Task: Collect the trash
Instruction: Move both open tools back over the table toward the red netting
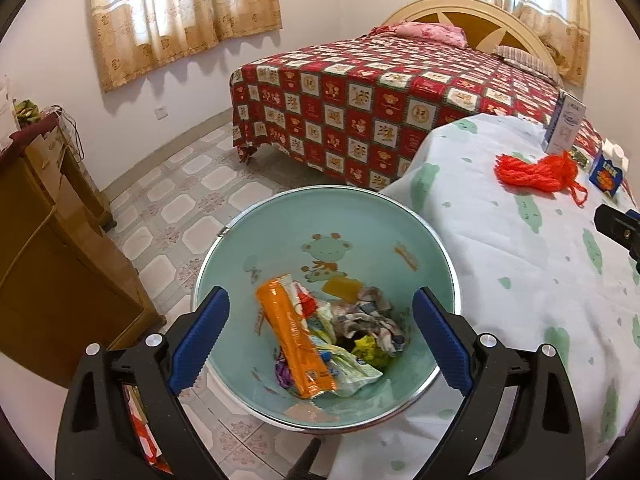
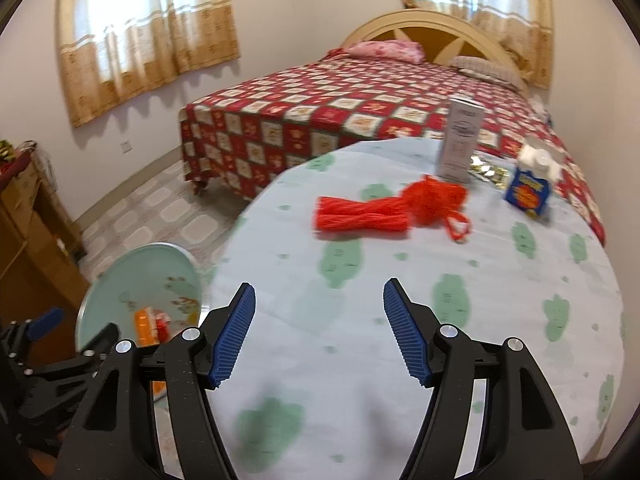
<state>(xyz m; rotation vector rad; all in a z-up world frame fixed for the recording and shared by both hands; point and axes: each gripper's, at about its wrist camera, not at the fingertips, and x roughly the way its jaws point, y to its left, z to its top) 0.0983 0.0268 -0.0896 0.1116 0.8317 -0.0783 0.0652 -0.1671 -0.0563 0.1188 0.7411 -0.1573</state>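
A mint-green trash bin (image 1: 416,236) with a cartoon print stands on the floor beside the table; it also shows in the right wrist view (image 2: 120,276). Inside it lie an orange wrapper (image 1: 294,344) and several crumpled wrappers (image 1: 368,316). My left gripper (image 1: 320,340) is open and empty, held above the bin's mouth. My right gripper (image 2: 320,332) is open and empty above the table's front part. On the table lie a red yarn bundle (image 2: 384,208), a tall grey-white box (image 2: 460,140), a blue carton (image 2: 528,192) and shiny foil packs (image 2: 490,172).
The round table (image 2: 400,340) has a pale cloth with green prints. A bed (image 1: 360,92) with a red checked cover stands behind. A wooden cabinet (image 1: 44,248) stands left of the bin. The floor is tiled (image 1: 172,204).
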